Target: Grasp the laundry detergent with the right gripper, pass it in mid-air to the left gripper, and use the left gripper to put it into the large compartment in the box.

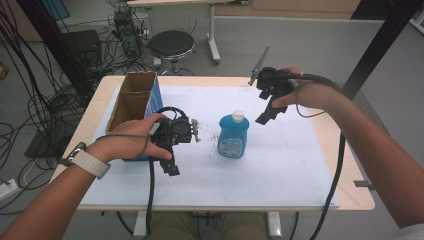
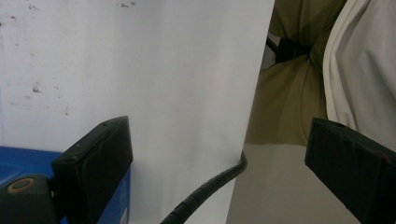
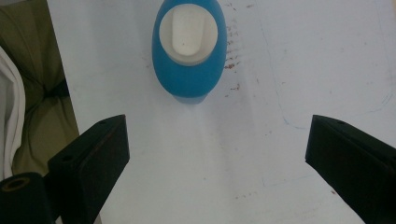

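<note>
claws [image 1: 170, 145] – black, blocky | cables – black, ribbed | left wrist – white watch band [image 1: 91, 163]

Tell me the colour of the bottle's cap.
The cap is white, on a blue bottle; the right gripper view shows it best, from above.

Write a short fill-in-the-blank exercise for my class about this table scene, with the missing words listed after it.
1. The blue bottle has a cap coloured ____.
2. The cardboard box stands nearest the ____ gripper.
3. The right gripper has its jaws ____.
4. The bottle stands on a white ____.

Missing words: white; left; open; sheet
</note>
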`<state>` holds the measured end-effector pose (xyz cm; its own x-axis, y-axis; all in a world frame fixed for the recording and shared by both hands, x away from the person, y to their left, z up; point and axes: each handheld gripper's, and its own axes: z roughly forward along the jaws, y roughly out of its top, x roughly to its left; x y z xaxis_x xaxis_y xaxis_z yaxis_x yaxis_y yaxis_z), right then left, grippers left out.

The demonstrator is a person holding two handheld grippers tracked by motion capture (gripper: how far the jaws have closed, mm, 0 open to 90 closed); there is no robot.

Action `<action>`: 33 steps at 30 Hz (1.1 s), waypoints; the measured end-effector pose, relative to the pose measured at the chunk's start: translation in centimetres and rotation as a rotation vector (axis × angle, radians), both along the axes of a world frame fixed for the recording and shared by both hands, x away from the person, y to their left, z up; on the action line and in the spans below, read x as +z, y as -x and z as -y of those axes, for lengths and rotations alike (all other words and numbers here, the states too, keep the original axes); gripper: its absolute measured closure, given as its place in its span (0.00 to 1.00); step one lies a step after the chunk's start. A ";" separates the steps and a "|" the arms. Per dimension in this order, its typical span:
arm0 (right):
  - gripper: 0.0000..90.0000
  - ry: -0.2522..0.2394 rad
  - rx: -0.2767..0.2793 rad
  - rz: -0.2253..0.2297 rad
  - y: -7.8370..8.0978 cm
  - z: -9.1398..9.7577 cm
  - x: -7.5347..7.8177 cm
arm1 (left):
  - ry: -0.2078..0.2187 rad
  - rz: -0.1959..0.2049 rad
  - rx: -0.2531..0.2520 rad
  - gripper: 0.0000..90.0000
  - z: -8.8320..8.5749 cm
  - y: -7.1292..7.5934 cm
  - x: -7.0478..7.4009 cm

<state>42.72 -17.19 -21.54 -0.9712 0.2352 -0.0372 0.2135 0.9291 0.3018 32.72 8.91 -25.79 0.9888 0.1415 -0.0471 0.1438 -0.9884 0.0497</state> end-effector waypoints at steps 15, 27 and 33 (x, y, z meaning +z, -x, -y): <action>0.05 -0.009 -0.005 0.008 0.4 0.0 0.0 | 0.010 0.007 0.008 0.09 -0.1 0.0 0.1; 0.05 -0.027 0.002 0.006 0.6 0.2 -0.2 | 0.011 0.006 0.010 0.09 -0.1 0.0 0.1; 0.05 -0.038 0.000 0.003 0.6 0.3 -0.3 | 0.012 0.005 0.012 0.09 0.0 0.0 0.1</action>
